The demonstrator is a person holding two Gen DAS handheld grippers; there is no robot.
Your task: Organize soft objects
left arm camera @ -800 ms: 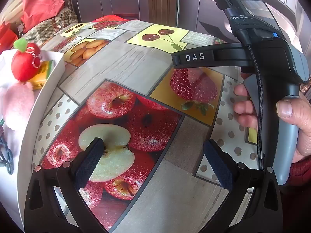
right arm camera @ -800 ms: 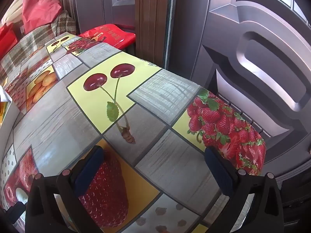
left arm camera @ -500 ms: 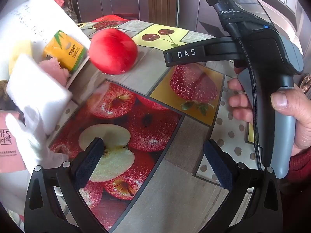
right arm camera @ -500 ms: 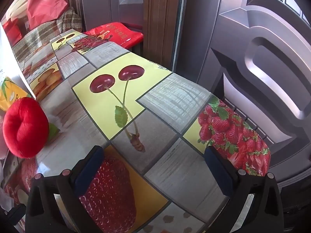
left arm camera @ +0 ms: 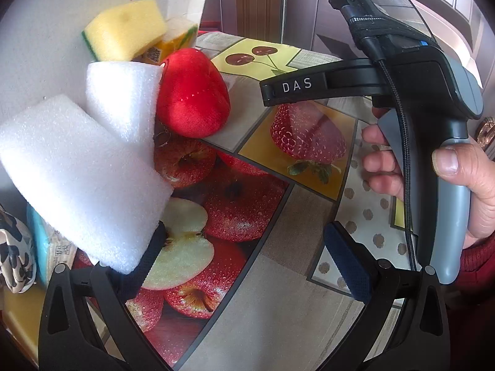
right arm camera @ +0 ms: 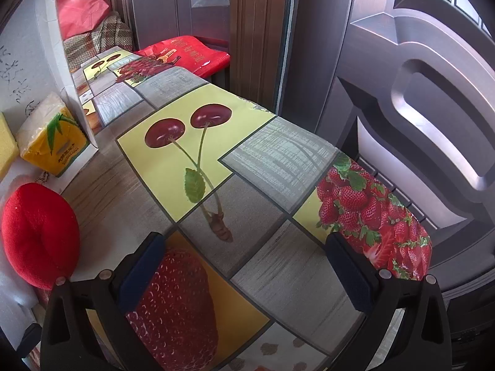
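1. Nearest to us in the left wrist view is our left gripper [left arm camera: 247, 256]; its jaws are spread wide and nothing is pinched between them. Under it lies the table [left arm camera: 278, 309], covered with a cloth printed with fruit, here a picture of apples.
2. A large white foam block [left arm camera: 83, 182] lies over the tip of the left finger of this gripper, close to the left edge of the table. Whether it touches the pad, we cannot tell.
3. A little further is a second white foam piece [left arm camera: 123, 99], partly behind the first one, and just beside it a red plush fruit [left arm camera: 191, 95] that rests on the table.
4. Behind them we see a yellow sponge [left arm camera: 123, 31] with a green layer and a yellow tissue pack [left arm camera: 176, 40], both leaning on a white box wall [left arm camera: 46, 31].
5. At the left edge there is a blue packet [left arm camera: 38, 241] and a spotted cloth [left arm camera: 12, 247]; we see only parts of them.
6. On the right side of this view, our right hand [left arm camera: 448, 170] holds the right gripper's handle above the printed strawberry.
7. In the right wrist view, the right gripper [right arm camera: 247, 262] is also spread wide and empty, above the table.
8. Beyond the far edge of the table stand a red bag [right arm camera: 188, 52] and a metal door [right arm camera: 402, 92].
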